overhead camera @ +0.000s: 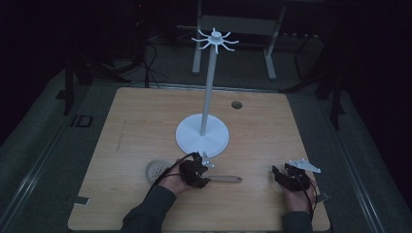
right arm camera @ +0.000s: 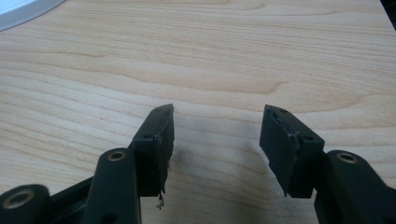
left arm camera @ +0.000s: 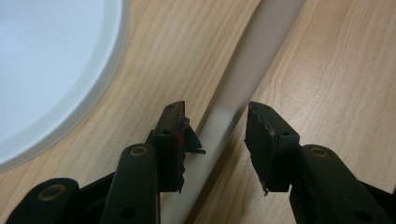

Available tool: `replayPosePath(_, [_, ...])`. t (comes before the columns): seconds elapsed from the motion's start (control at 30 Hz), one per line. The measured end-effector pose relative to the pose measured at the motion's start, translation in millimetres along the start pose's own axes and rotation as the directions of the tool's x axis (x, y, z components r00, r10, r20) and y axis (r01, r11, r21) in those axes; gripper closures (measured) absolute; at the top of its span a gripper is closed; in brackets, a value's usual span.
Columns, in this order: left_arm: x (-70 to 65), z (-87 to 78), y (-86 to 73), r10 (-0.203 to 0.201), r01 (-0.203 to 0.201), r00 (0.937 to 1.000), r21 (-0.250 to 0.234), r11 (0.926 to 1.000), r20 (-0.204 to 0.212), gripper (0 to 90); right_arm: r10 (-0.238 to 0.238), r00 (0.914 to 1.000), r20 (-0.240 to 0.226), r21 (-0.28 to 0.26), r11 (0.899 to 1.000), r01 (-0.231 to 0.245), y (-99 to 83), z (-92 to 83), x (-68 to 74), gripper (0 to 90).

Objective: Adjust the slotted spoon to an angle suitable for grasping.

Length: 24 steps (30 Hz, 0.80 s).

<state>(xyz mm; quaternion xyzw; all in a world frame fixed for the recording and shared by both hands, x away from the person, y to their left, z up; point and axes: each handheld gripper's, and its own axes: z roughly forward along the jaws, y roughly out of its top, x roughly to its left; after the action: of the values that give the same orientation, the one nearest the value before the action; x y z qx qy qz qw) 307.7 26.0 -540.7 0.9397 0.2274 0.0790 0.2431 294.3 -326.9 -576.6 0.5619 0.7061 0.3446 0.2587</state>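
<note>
Your utensil (overhead camera: 214, 179) is a grey skimmer lying flat on the wooden table, near the front edge and just left of centre. Its round perforated head (overhead camera: 156, 170) sits at the left end; the slim handle (left arm camera: 252, 70) runs out to the right, pale and smooth, with a rounded tip. It lies just in front of the white stand's base, not touching it.

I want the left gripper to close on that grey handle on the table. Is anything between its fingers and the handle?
Nothing visible: the left gripper straddles the grey handle, with only open gaps between its fingers and the handle.
</note>
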Motion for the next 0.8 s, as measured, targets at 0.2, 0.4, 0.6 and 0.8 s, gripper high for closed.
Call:
replayPosePath(0.2, [0.5, 2.8, 3.1, 0.008, -0.007, 1.0000, 0.012, 0.9999, 0.000, 61.3, 0.001, 1.0000, -0.001, 0.000, 1.000, -0.001, 0.0, 0.0, -0.1, 44.4])
replayPosePath(0.4, [5.6, 5.6, 8.4, -0.025, 0.025, 0.9993, 0.019, 0.9995, -0.030, 62.8, 0.000, 1.0000, 0.000, 0.000, 1.000, 0.000, 0.0, 0.0, 0.0, 44.3])
replayPosePath(0.6, [10.7, 7.5, 15.4, -0.045, 0.047, 0.9969, 0.029, 0.9985, -0.065, 63.6, 0.000, 1.0000, 0.000, 0.001, 1.000, 0.000, 0.1, 0.2, 0.1, 44.2])
replayPosePath(0.8, [16.5, 10.4, 26.2, -0.059, 0.062, 0.9964, 0.048, 0.9969, -0.062, 64.2, 0.001, 1.0000, -0.002, 0.003, 1.000, -0.001, 0.1, 0.4, -0.2, 44.1])
